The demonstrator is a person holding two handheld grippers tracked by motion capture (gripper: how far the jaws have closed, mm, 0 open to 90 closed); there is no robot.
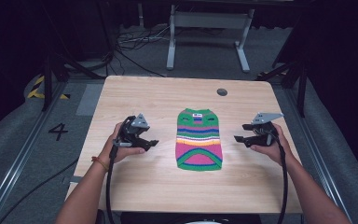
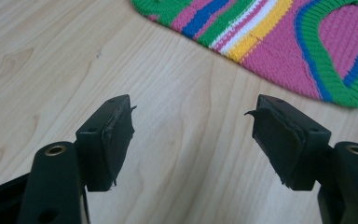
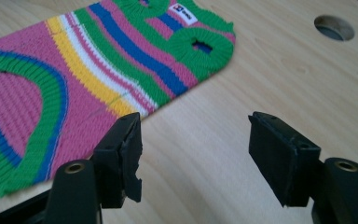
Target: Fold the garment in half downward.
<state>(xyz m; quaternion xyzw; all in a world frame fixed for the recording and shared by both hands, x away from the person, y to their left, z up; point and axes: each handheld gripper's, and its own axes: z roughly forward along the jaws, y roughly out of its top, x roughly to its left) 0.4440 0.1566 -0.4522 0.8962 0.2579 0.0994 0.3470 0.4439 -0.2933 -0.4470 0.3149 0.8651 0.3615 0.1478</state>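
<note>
Reaching for the striped knit sweater (image 1: 199,139) looks like your step now, so you are doing well to come in low and level, aiming each hand-held gripper at an edge rather than the middle. Your left hand-held gripper (image 1: 150,143) is hovering spread and empty just left of it; your right hand-held gripper (image 1: 239,139) is doing the same on its right. The sweater is lying flat at the middle of the counter (image 1: 130,95), between both, touching neither.

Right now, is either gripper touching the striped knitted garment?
No. In the high view the left gripper and right gripper sit open on either side of the striped garment, with bare table between.
</note>
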